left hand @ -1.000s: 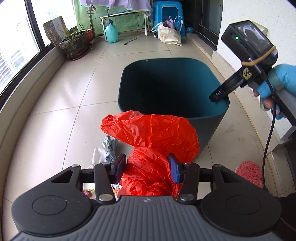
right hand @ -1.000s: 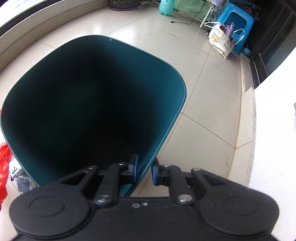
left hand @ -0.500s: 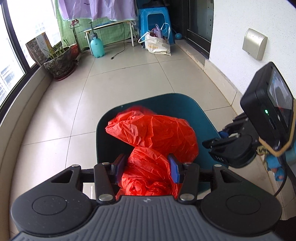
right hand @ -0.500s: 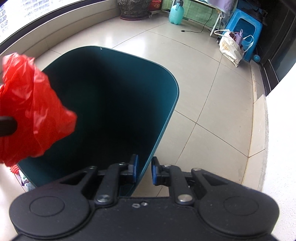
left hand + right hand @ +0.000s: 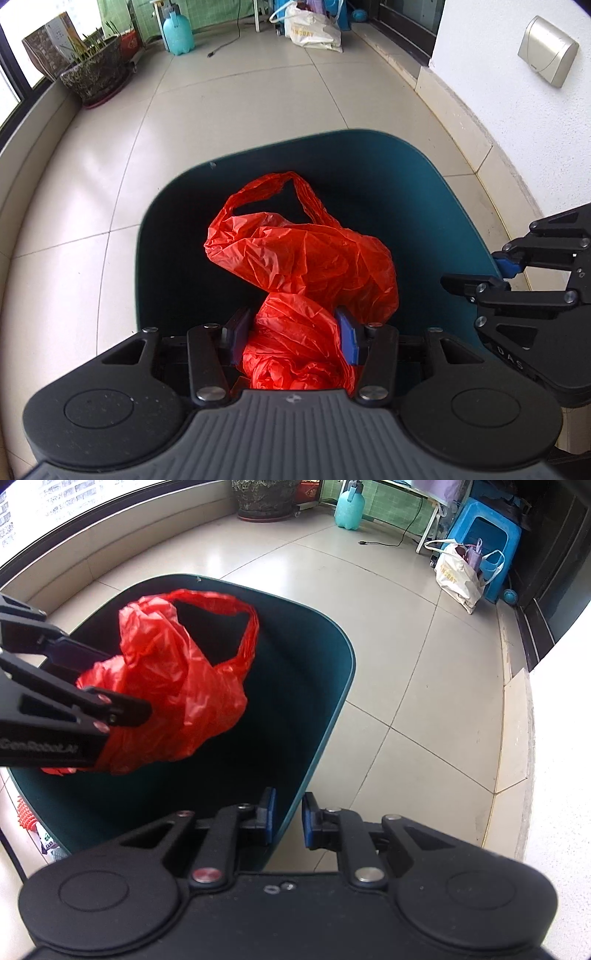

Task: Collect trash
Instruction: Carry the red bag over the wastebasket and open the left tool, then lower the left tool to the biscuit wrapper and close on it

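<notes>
My left gripper (image 5: 291,341) is shut on a crumpled red plastic bag (image 5: 306,266) and holds it over the mouth of the dark teal trash bin (image 5: 436,177). The bag hangs above the bin's dark inside, one handle loop sticking up. In the right wrist view the bag (image 5: 177,686) shows held by the left gripper (image 5: 122,716) at the left. My right gripper (image 5: 289,821) is shut on the near rim of the bin (image 5: 332,686), one pad inside and one outside. It also shows in the left wrist view (image 5: 498,273) at the bin's right edge.
Tiled floor all round the bin. A plant pot (image 5: 96,74), a teal spray bottle (image 5: 177,33) and a white shopping bag (image 5: 314,31) stand at the far end. A blue stool (image 5: 487,535) is far right. Small trash (image 5: 44,842) lies beside the bin. A white wall (image 5: 517,96) rises at right.
My left gripper has lifted the red bag from the floor beside the bin and carried it forward over the bin's opening. My right gripper has stayed on the rim.
</notes>
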`<state>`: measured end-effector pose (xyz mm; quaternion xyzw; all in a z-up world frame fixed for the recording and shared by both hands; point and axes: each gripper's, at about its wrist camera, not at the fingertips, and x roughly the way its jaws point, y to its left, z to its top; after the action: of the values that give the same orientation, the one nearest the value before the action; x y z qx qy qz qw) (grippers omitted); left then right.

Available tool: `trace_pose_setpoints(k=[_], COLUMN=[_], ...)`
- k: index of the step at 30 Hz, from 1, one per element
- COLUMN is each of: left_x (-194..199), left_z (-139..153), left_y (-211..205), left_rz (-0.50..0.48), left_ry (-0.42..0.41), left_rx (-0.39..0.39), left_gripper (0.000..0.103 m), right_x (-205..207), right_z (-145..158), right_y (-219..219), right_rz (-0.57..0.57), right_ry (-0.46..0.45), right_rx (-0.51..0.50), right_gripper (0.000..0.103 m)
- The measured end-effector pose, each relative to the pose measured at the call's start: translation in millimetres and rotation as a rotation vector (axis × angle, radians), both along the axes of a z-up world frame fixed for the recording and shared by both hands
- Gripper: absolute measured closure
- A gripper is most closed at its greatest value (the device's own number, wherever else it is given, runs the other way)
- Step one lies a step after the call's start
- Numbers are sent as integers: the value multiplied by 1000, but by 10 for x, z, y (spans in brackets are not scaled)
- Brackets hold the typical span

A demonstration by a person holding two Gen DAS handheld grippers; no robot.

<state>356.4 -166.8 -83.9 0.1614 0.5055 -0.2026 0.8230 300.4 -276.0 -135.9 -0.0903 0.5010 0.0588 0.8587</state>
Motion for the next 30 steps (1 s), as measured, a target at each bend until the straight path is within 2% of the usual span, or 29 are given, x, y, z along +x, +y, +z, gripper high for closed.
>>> trace_pose_setpoints(k=[4, 9, 11, 13, 17, 22, 30], left_x=[1, 10, 14, 6, -39, -132, -316], left_z=[-101, -146, -161, -171, -150, -45, 298], left_y=[-78, -106, -89, -58, 1, 91, 284], left_rz=[-11, -16, -14, -11, -6, 7, 41], left_ry=[18, 36, 43, 43, 34, 4, -80], left_rx=[30, 27, 13, 5, -12, -22, -35], left_gripper=[54, 51, 49, 41, 38, 38, 38], right_x=[-10, -53, -74, -85, -94, -100, -80], right_z=[-1, -4, -6, 4, 26, 37, 38], right_y=[8, -3, -2, 2, 28, 50, 103], right_rz=[0, 6, 7, 9, 10, 16, 16], right_ry=[-6, -13, -15, -15, -13, -13, -12], right_rx=[7, 6, 1, 4, -1, -7, -21], right_gripper=[90, 90, 90, 90, 90, 90, 91])
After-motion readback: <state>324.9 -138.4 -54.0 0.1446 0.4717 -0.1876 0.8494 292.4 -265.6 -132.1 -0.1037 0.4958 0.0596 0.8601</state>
